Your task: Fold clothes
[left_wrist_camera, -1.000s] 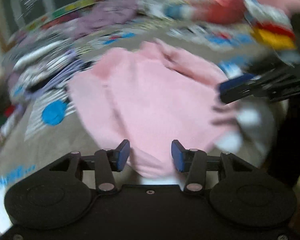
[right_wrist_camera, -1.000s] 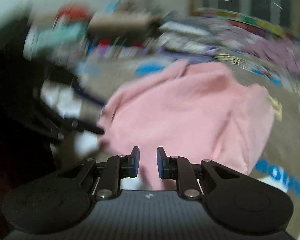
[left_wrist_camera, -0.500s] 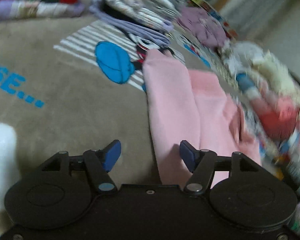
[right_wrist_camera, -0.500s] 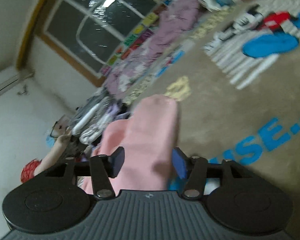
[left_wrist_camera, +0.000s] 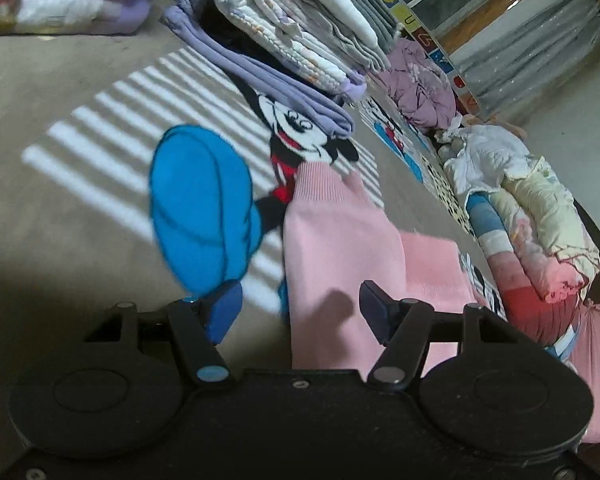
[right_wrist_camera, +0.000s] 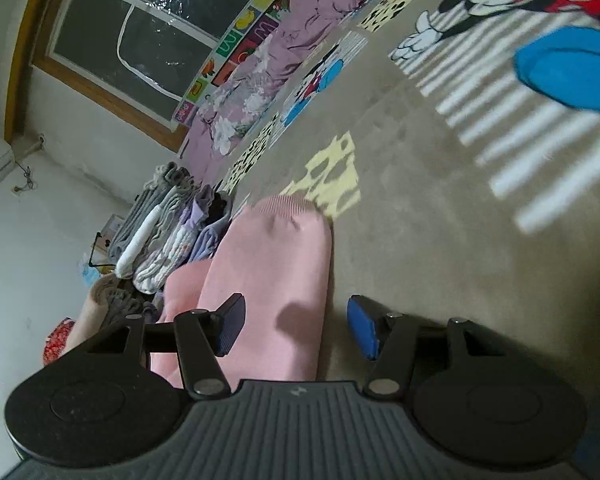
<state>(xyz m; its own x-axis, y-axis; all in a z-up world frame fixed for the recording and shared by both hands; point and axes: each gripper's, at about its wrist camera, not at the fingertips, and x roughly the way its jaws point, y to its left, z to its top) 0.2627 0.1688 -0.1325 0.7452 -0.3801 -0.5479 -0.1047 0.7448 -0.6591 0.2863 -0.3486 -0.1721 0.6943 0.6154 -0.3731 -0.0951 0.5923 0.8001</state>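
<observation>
pink sweater (left_wrist_camera: 340, 248) lay lower centre on the rug (left_wrist_camera: 80, 208) | left gripper (left_wrist_camera: 300, 312) and right gripper (right_wrist_camera: 292, 328) both gaped, holding nothing | looked soft, floppy, light; I'd pinch the ribbed cuff (right_wrist_camera: 288, 204)

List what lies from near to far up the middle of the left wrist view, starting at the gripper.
left gripper → pink sweater → cartoon mouse print on the carpet → lilac folded garment → stack of folded white and grey laundry
</observation>
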